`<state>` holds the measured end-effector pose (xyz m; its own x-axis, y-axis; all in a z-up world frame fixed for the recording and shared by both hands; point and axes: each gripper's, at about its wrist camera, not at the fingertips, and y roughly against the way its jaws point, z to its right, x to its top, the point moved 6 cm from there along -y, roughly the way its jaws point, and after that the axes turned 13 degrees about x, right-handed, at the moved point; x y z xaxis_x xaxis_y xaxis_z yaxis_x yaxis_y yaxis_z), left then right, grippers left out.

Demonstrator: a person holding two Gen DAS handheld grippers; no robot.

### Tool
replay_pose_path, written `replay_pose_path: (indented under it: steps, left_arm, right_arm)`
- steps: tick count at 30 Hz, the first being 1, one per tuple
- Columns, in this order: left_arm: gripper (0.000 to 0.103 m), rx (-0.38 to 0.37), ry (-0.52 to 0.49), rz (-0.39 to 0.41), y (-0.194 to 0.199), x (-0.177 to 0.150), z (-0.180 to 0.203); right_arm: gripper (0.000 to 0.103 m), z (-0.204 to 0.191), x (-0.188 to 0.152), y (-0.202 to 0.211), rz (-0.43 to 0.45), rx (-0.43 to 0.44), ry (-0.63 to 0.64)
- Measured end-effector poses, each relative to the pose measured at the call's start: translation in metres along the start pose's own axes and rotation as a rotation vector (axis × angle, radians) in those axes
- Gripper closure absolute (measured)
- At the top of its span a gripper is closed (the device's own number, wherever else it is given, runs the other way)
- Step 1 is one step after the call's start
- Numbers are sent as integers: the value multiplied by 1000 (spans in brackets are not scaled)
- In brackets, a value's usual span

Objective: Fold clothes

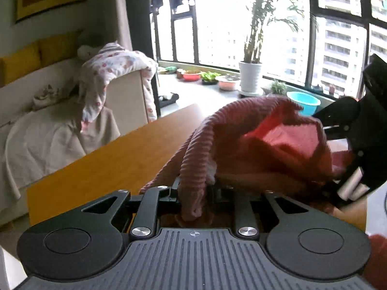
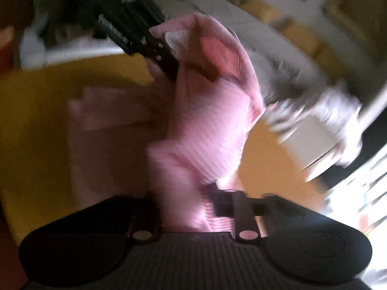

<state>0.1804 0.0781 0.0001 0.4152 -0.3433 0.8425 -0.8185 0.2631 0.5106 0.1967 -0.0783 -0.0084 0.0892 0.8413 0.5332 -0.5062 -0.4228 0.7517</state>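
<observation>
- Both tongs pinch one pink ribbed garment [image 1: 254,142]: left gripper [image 1: 193,193] pressed together on a bunched fold, right gripper [image 2: 208,198] likewise, though that view is blurred.
- Garment hangs lifted above the wooden table [image 1: 101,169], stretched between the two grippers.
- Two grippers, one garment.

Both hand-held grippers [image 1: 193,193] [image 2: 193,193] clamped, raised.

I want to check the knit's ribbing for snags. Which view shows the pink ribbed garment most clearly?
The left wrist view: the pink ribbed garment is sharp there, its ridges distinct, draped above the wooden table. The right wrist view shows the garment larger but motion-blurred, its ribs only faint.
</observation>
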Motion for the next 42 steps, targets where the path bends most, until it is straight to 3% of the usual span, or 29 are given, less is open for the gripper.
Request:
replay_pose_path:
  steps: [3, 5, 10, 15, 16, 18, 20, 23, 29, 32, 34, 37, 39, 40, 41, 42]
  left_arm:
    - [85, -6, 14, 43, 18, 12, -8]
    - [85, -18, 13, 58, 30, 10, -8]
    - [84, -54, -25, -17, 43, -35, 14]
    - [75, -54, -20, -121, 52, -84, 22]
    - [72, -51, -3, -135, 55, -91, 20]
    - [67, -54, 50, -155, 58, -99, 15]
    - [45, -72, 134, -158, 57, -98, 9]
    - [24, -99, 259, -163, 56, -97, 1]
    - [9, -153, 510, -170, 52, -94, -17]
    - [9, -180, 636, -173, 51, -93, -26]
    - [9, -197, 720, -175, 50, -91, -33]
    - [9, -188, 653, -210, 24, -85, -16]
    - [12, -176, 609, -226, 11, -82, -6]
    - [22, -171, 591, -226, 7, -81, -3]
    - [42, -170, 568, -219, 5, -78, 0]
    - [49, -170, 547, -205, 6, -74, 1]
  right_arm:
    - [92, 16, 21, 25, 5, -155, 179]
    - [92, 4, 22, 35, 15, -208, 305]
    - [92, -78, -30, 8, -45, -122, 425]
    - [77, -112, -65, 9, -30, -115, 364]
    - [69, -114, -69, 12, -22, -107, 331]
    - [37, -100, -69, 35, 20, -89, 194]
    - [33, -83, -75, 57, 52, -78, 67]
    - [26, -62, -88, 85, 112, -39, -145]
    - [17, -27, -127, 123, 359, 147, -726]
    - [17, -2, -135, 99, 454, 239, -999]
    - [19, -2, -137, 75, 434, 258, -1060]
    - [37, -15, -130, 49, 332, 220, -971]
    - [57, -20, -124, 48, 314, 185, -893]
    - [61, -22, -120, 47, 305, 168, -854]
    - [74, -22, -116, 47, 300, 147, -817]
    - [84, -20, -111, 51, 305, 120, -784]
